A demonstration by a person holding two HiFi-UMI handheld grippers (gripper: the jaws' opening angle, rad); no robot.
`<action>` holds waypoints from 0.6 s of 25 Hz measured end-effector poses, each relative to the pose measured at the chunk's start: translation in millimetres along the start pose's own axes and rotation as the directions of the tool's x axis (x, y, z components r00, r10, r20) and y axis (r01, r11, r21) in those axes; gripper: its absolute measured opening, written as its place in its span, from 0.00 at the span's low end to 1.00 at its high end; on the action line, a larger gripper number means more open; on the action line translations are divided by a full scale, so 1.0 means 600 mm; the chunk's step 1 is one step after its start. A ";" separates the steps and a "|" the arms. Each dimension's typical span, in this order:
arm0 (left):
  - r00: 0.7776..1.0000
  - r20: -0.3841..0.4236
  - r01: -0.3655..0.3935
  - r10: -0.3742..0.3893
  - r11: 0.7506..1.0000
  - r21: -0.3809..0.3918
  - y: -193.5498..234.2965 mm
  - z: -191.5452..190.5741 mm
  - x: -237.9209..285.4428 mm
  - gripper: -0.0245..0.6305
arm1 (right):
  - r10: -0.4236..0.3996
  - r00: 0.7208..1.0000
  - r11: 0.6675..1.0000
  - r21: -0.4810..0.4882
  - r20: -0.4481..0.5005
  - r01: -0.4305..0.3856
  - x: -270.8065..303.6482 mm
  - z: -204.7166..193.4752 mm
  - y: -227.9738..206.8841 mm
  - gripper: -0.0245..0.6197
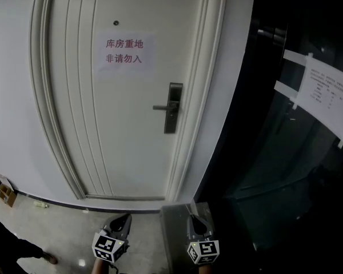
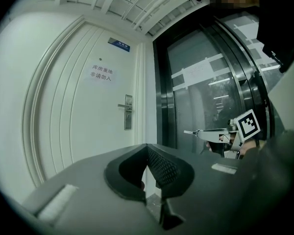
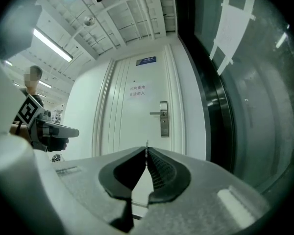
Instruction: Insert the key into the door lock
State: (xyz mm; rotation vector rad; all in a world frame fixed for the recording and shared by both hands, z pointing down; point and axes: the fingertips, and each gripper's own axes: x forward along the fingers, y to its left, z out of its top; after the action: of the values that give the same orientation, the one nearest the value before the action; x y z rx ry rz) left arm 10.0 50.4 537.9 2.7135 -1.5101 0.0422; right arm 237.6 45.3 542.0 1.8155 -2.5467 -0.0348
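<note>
Storeroom entrance off a corridor in a commercial or industrial building: a white panelled door (image 1: 120, 124) with a steel lever-handle lock plate (image 1: 172, 107) carries a printed paper notice (image 1: 124, 51) in Chinese marking a stockroom closed to outsiders, under a small blue room plate (image 3: 146, 60). Alongside are a dark glass partition (image 1: 274, 170) with taped paper sheets (image 1: 326, 93), a bare concrete floor (image 1: 63, 233) and an open ribbed ceiling (image 3: 132, 18) with tube lights (image 3: 51, 45).

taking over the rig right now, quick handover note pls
Grippers: left hand-held gripper shut, nothing visibly held. The right hand-held gripper is shut on the key, whose thin blade pokes out past the tips and is aimed at the door.
Things: the door lock sits at the closed door's right edge, well ahead of both grippers.
Done: key gripped.
Left: approach, line the blade up with the lock, push it in.
</note>
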 end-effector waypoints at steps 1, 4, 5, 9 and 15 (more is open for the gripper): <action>1.000 -0.003 -0.005 0.005 1.000 0.000 0.004 0.000 0.007 0.04 | 0.002 1.000 1.000 0.002 0.004 -0.002 0.008 0.002 -0.005 0.05; 1.000 -0.006 -0.015 0.015 1.000 0.005 0.016 0.004 0.030 0.04 | 0.007 1.000 1.000 0.002 0.014 -0.007 0.032 0.005 -0.020 0.05; 1.000 -0.008 -0.016 0.016 1.000 0.007 0.019 0.005 0.037 0.04 | 0.008 1.000 1.000 0.002 0.015 -0.008 0.039 0.005 -0.024 0.05; 1.000 -0.014 -0.011 0.011 1.000 0.010 0.033 0.000 0.063 0.04 | 0.004 1.000 1.000 0.003 0.010 -0.004 0.067 -0.002 -0.036 0.05; 1.000 -0.013 -0.001 0.001 1.000 0.009 0.080 -0.003 0.113 0.04 | -0.006 1.000 1.000 -0.006 0.010 0.006 0.127 -0.004 -0.043 0.05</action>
State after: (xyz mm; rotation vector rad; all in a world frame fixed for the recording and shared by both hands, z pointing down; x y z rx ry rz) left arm 5.1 -32.5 543.1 2.7142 -1.5120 0.0670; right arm 237.1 -35.2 543.6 1.8262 -2.5449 -0.0518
